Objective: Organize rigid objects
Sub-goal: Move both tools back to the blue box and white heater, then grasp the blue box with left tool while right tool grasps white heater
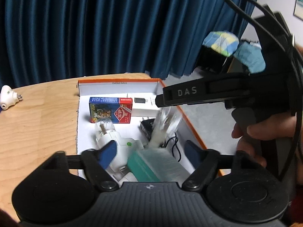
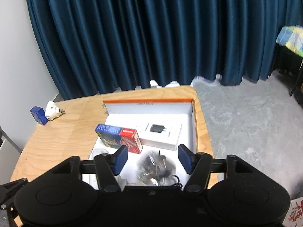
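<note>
Left wrist view: the left gripper (image 1: 149,156) hangs spread over the near end of the box (image 1: 117,86), its pads pressing nothing; a green case (image 1: 151,165) and a white plug (image 1: 121,141) lie between them inside the box. Further in lie a black charger (image 1: 146,127), a card pack (image 1: 110,112) and a white carton (image 1: 144,106) at the far wall. The right gripper (image 2: 151,159) is spread too, empty, over the charger. The box sits on the table (image 1: 37,123). Left of the box, well apart, a white adapter (image 2: 54,110) touches a blue pack (image 2: 38,115). Behind the box hangs a curtain (image 1: 113,28).
</note>
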`<action>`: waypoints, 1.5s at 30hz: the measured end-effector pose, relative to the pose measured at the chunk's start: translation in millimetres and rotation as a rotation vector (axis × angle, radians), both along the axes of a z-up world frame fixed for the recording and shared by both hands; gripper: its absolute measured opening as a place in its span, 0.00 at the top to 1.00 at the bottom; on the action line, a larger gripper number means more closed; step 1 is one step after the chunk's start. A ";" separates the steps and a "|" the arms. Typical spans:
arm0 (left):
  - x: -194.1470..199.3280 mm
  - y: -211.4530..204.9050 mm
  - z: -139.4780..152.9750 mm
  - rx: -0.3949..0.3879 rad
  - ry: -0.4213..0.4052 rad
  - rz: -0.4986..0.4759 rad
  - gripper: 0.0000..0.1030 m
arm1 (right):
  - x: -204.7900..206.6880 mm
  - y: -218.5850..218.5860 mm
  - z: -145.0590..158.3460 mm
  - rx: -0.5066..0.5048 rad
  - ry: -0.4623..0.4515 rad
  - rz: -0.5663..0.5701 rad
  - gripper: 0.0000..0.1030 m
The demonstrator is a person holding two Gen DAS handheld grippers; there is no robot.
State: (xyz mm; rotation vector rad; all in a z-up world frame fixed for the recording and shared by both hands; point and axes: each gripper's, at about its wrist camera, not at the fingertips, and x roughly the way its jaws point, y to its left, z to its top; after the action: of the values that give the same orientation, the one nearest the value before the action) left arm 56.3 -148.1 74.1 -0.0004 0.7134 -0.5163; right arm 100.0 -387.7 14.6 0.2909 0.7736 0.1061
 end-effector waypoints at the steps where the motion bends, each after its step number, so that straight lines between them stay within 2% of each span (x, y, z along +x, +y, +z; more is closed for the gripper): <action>1: -1.7 4.4 2.2 -0.027 -0.003 -0.004 0.19 | -2.3 1.2 3.5 -0.004 -0.013 -0.006 0.30; 3: -6.1 11.5 7.8 -0.046 -0.015 0.009 0.16 | -6.0 4.3 11.2 0.002 -0.040 -0.003 0.29; 9: -21.2 55.0 25.3 -0.015 -0.094 0.121 0.10 | -14.6 27.7 33.6 0.033 -0.095 0.034 0.25; 14: -18.1 113.8 35.5 0.016 -0.116 0.291 0.06 | -10.8 67.9 44.8 0.039 -0.125 0.108 0.24; 18: -3.7 167.7 40.7 -0.017 -0.084 0.453 0.02 | -1.6 103.4 47.6 0.037 -0.131 0.168 0.24; 21: 19.3 206.2 43.9 -0.052 -0.057 0.568 0.00 | 7.1 127.4 48.1 0.043 -0.134 0.213 0.24; 27: 93.0 255.4 44.8 -0.136 0.018 0.721 0.00 | 30.6 161.4 45.6 0.022 -0.141 0.292 0.24; 31: 151.7 274.7 29.7 -0.192 0.120 0.811 0.00 | 51.8 175.1 38.8 0.048 -0.156 0.330 0.24; 37: 214.8 296.8 1.5 -0.150 0.209 0.915 0.02 | 88.5 187.4 22.4 0.059 -0.142 0.362 0.24; 39: 223.6 301.0 -7.2 -0.124 0.243 0.928 0.08 | 97.8 191.2 17.4 0.062 -0.135 0.366 0.24; 41: 232.1 306.9 -19.5 -0.136 0.286 0.912 0.15 | 105.5 194.7 13.3 0.063 -0.132 0.377 0.24; 43: 231.1 310.4 -26.3 -0.162 0.288 0.869 0.36 | 113.4 199.2 9.1 0.064 -0.132 0.381 0.24; 44: 231.4 311.2 -27.6 -0.142 0.285 0.850 0.51 | 117.1 201.4 7.6 0.067 -0.130 0.387 0.24; 45: 228.3 309.3 -29.0 -0.116 0.272 0.823 0.63 | 119.7 203.5 6.3 0.070 -0.129 0.393 0.24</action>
State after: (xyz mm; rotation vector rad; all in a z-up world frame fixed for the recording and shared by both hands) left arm 284.6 161.3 45.1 -0.4623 0.8725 0.2398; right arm 219.7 -184.2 20.8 0.1928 0.6923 0.5183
